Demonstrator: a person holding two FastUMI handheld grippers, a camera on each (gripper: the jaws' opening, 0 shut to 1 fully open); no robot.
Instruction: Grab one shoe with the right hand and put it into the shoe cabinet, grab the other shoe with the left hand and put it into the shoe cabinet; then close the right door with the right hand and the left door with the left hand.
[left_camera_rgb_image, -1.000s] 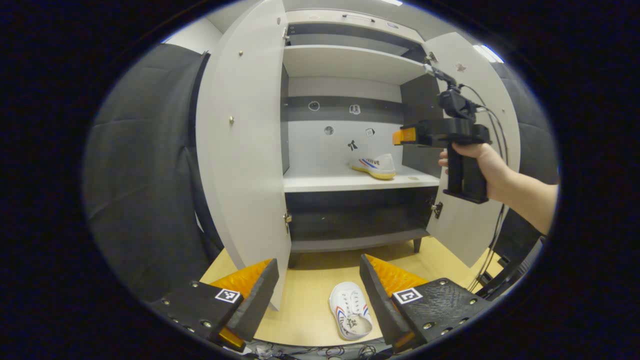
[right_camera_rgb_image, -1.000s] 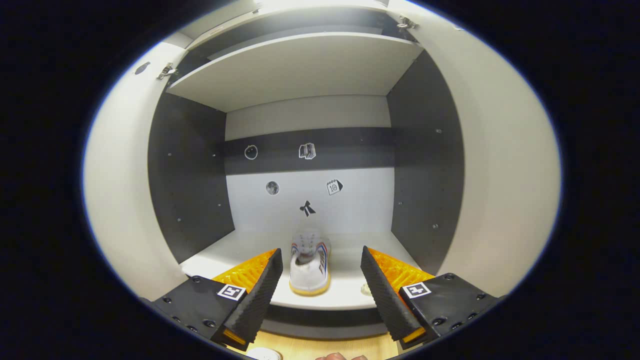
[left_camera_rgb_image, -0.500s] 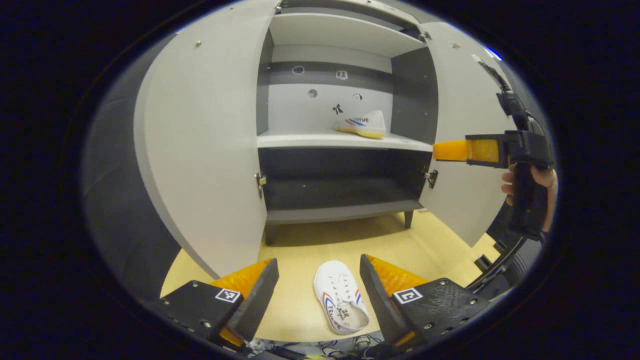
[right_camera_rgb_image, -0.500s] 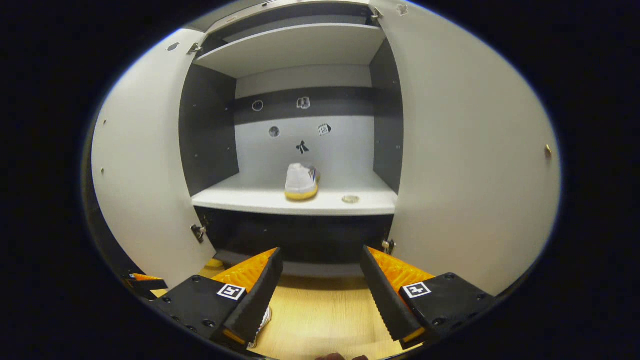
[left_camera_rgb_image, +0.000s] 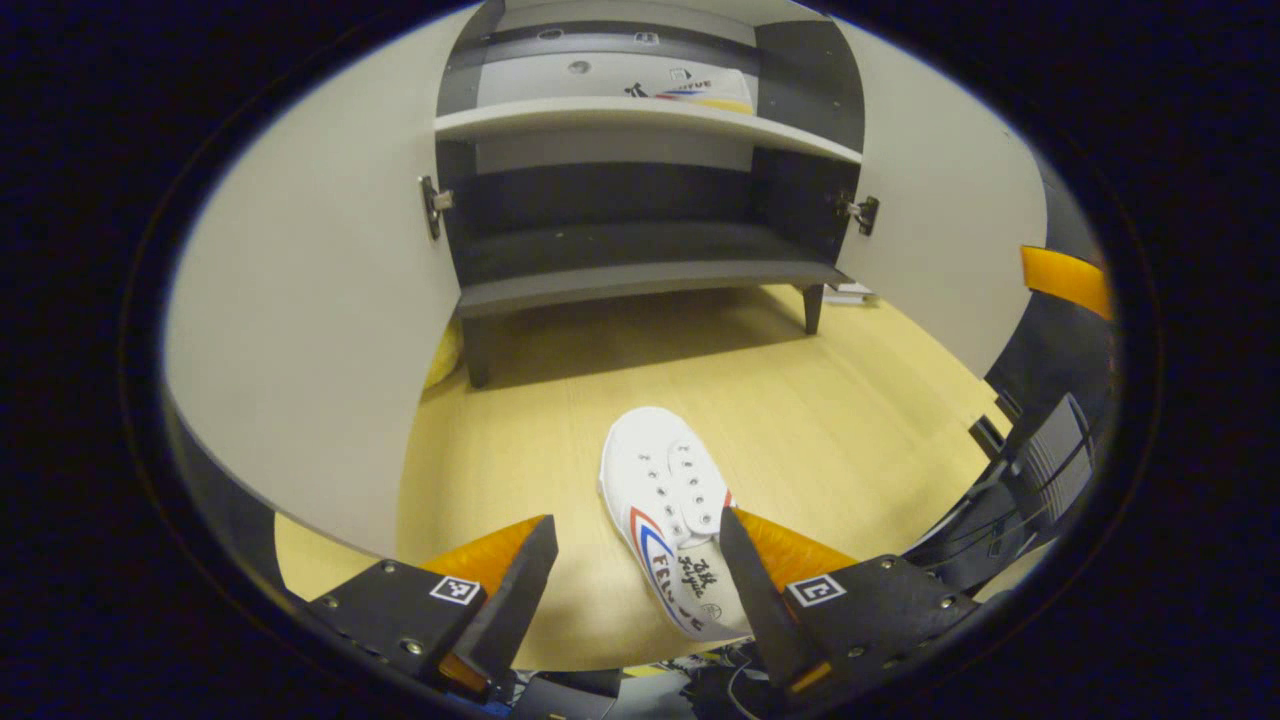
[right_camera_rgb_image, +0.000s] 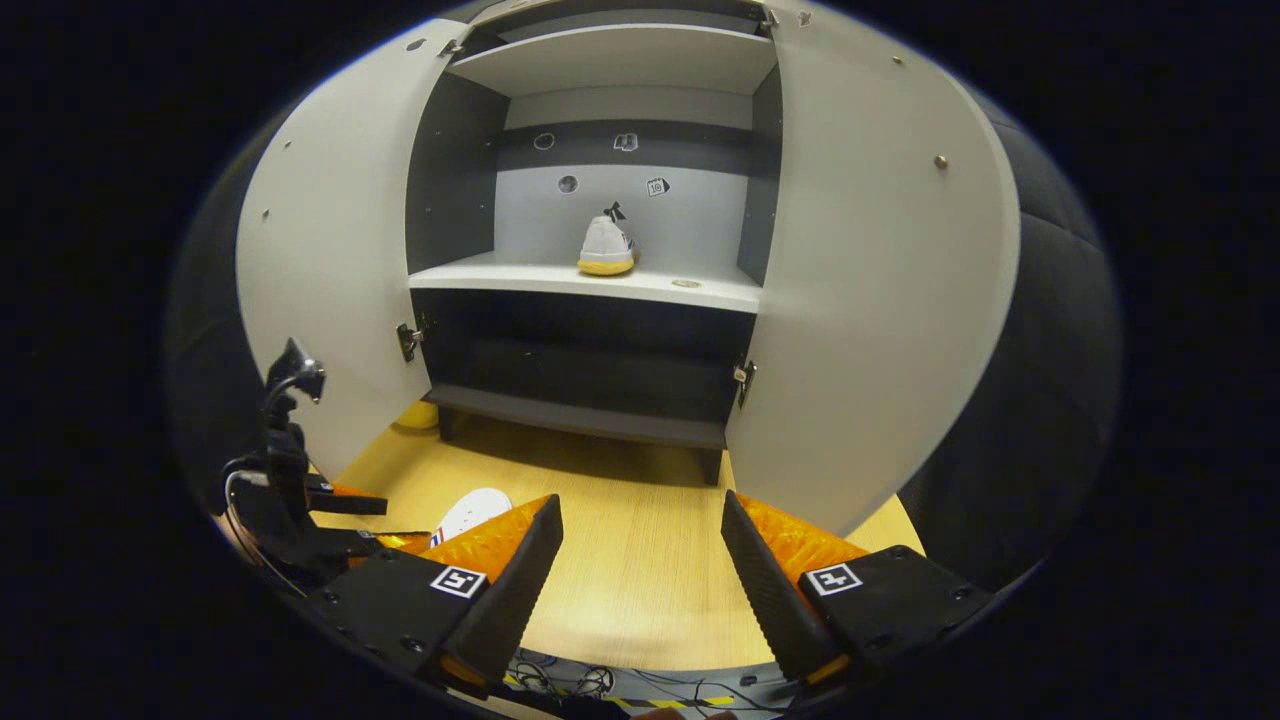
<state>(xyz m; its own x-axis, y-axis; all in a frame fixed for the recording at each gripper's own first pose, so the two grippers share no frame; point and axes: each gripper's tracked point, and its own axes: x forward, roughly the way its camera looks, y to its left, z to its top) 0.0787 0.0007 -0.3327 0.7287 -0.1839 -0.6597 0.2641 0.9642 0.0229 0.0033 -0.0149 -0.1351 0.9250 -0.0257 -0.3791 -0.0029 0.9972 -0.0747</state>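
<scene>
A white shoe (left_camera_rgb_image: 670, 510) with red and blue stripes lies on the wooden floor, toe toward the cabinet. My left gripper (left_camera_rgb_image: 640, 580) is open just above its heel end, one finger on each side, not touching. The other white shoe (right_camera_rgb_image: 606, 246) stands on the cabinet's middle shelf (right_camera_rgb_image: 590, 283); its side (left_camera_rgb_image: 700, 92) also peeks over the shelf in the left gripper view. My right gripper (right_camera_rgb_image: 640, 580) is open and holds nothing, well back from the cabinet. Both cabinet doors (right_camera_rgb_image: 320, 260) (right_camera_rgb_image: 880, 300) stand wide open. The left gripper (right_camera_rgb_image: 300, 510) appears low at left in the right gripper view.
The cabinet has a dark lower shelf (left_camera_rgb_image: 640, 280) on short legs. A yellow object (right_camera_rgb_image: 415, 415) lies by the left door's foot. Cables (left_camera_rgb_image: 1000, 500) and dark gear sit at the right of the floor. Padded dark walls flank the cabinet.
My left gripper dropped down toward the shoe on the floor. My right gripper pulled back from the shelf, leaving the first shoe there, and stays open.
</scene>
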